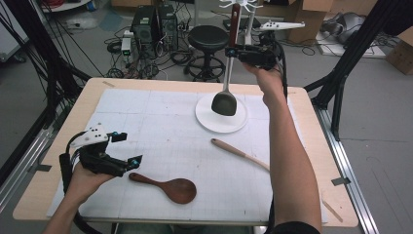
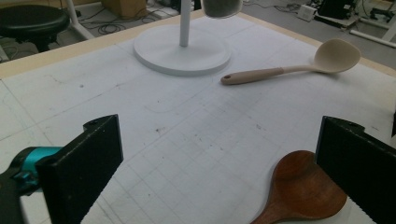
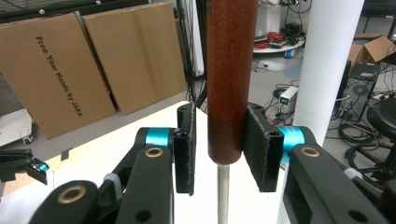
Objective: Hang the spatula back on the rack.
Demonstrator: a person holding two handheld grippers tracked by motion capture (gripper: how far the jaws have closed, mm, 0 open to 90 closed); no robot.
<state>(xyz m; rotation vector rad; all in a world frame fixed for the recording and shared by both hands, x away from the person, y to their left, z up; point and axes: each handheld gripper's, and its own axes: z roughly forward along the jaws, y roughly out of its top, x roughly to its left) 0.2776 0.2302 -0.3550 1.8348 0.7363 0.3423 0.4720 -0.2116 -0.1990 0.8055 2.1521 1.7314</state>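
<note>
Spatula [image 1: 225, 100] hung on rack hook, right gripper [image 1: 242, 51] jaws loosened beside wooden handle; left gripper [image 1: 127, 149] open, empty. Risk: bumping handle could unhook it.

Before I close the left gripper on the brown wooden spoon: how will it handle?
The wooden spoon looks like one solid piece, so it is probably stiff and fairly light. Its rounded bowl rests on the mat, so a push may rock or spin it. The glossy handle lies flat and low, so the open left gripper might slip on it.
</note>
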